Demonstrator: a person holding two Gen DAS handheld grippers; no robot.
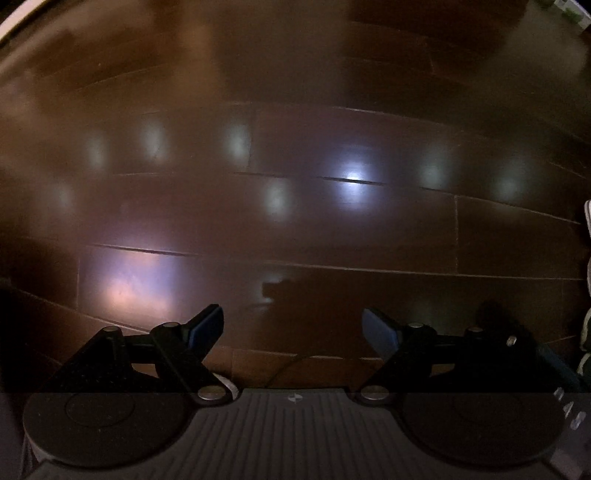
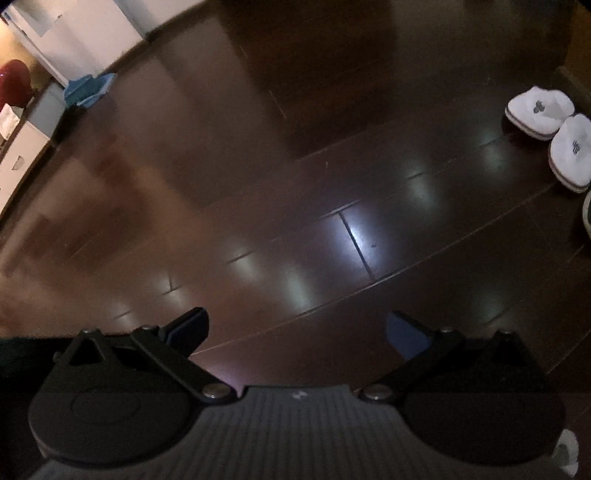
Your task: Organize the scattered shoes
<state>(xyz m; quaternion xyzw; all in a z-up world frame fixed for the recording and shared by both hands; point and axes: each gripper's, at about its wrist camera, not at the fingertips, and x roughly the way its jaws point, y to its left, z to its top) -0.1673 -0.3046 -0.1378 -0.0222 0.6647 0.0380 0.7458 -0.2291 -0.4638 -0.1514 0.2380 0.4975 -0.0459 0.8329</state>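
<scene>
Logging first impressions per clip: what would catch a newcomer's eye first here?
The pair of white fabric slippers lying side by side at the right wrist view's far right edge stands out against the glossy dark wooden floor. Both the left gripper and right gripper hang open and empty above it.

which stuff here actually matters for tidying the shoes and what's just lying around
Part of the job:
- white slippers, a pair set side by side on the dark floor at the right edge
- left gripper, open, holding nothing
- right gripper, open, holding nothing

Just lying about:
- blue dustpan-like thing by the white cabinet
- red rounded object, far left
</scene>
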